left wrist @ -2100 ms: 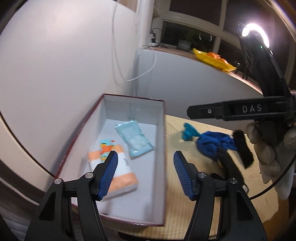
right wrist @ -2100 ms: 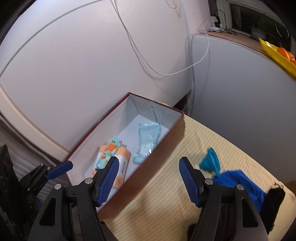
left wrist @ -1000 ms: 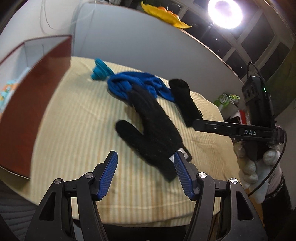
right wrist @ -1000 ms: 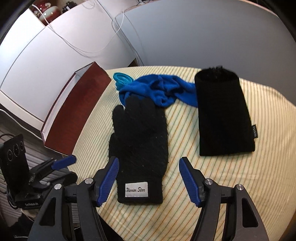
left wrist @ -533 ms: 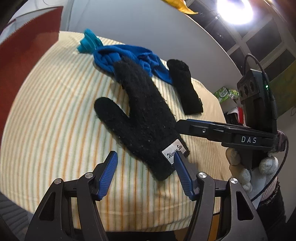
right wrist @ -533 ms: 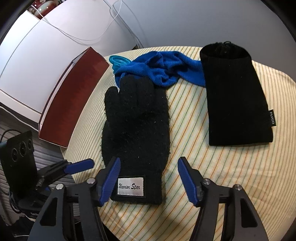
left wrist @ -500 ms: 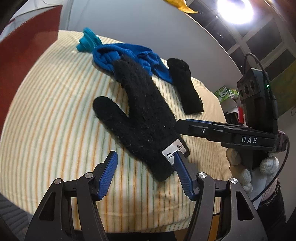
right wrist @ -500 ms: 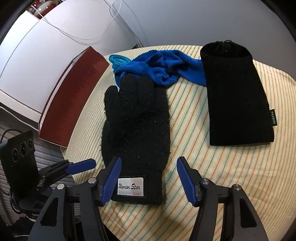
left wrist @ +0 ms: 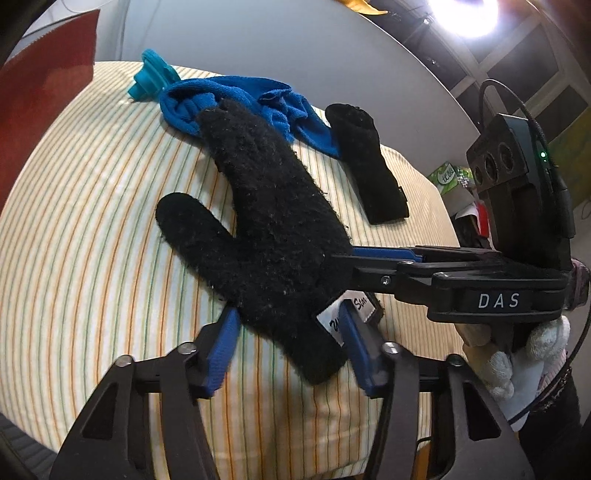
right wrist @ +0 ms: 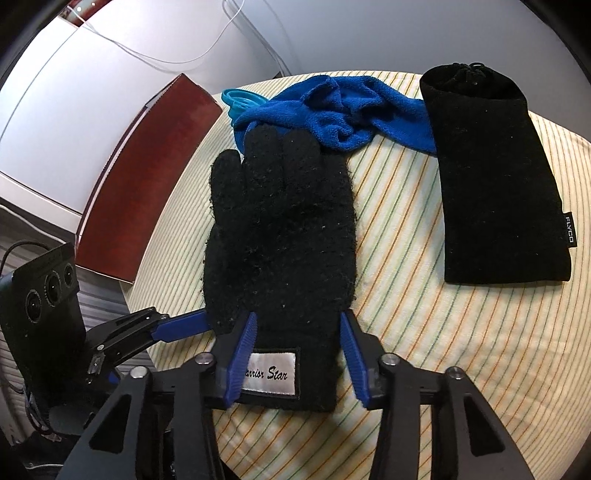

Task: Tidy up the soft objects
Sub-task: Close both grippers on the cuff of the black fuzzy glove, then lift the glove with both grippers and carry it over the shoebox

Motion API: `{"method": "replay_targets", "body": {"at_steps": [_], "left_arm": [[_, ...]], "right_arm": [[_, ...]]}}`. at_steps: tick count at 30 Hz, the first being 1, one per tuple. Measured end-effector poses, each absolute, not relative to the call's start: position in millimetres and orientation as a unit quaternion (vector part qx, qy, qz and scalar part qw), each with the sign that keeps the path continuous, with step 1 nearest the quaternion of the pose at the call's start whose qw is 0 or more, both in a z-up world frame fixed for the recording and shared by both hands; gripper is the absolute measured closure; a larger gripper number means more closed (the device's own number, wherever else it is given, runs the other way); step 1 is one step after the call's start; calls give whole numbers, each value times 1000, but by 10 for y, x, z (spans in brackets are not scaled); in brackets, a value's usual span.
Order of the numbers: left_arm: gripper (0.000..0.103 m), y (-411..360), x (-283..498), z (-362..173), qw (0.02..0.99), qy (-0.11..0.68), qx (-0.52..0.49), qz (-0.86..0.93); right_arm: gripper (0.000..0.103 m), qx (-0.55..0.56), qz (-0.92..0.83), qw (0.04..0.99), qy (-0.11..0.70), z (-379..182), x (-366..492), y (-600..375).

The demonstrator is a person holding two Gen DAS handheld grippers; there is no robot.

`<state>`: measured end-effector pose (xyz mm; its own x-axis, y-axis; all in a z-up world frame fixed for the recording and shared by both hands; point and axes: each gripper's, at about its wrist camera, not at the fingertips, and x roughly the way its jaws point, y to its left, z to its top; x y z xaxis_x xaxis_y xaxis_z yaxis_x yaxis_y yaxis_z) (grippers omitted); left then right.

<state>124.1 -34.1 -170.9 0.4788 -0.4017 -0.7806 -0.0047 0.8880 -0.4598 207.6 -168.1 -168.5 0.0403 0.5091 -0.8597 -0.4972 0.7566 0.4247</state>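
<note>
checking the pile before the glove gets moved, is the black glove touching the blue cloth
Touching. In the right wrist view the black glove's fingertips lie over the edge of the blue cloth, with no striped cover showing between them; the left wrist view shows the same overlap.

wall: white [right wrist: 110, 74] | lamp: bright [left wrist: 461, 14] | windows: dark [left wrist: 546, 74]

The glove [right wrist: 280, 229] is fuzzy black with a white label lettered in black, and the pouch [right wrist: 495, 184] beside it is plain black. The cloth [right wrist: 332, 110] is bright blue, the small funnel-like piece [left wrist: 149, 79] teal. The table [right wrist: 461, 350] cover is cream with thin orange and green stripes; the box [right wrist: 147, 177] is dark red, and both tongs are black with blue pads [right wrist: 242, 354].
</note>
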Motion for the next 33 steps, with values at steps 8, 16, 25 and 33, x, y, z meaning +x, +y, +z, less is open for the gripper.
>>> {"method": "replay_targets", "body": {"at_steps": [8,16,25,33], "left_arm": [[90,-346,1301,-1714,843,487,-202,-110],[95,-289,1184,-1622,855,467,-200,-108],[96,-188,893,-1293,875,429,-193,-119],[96,0,650,-873,896,378,-198,-122]], "right_arm": [[84,12,356,718,598,-1699,2050,-1665],[90,0,363,726,584,-1602,1911,-1613],[91,-14,376,749,545,-1231,1616,-1550],[91,-39,397,773,492,-690,1342,-1382]]}}
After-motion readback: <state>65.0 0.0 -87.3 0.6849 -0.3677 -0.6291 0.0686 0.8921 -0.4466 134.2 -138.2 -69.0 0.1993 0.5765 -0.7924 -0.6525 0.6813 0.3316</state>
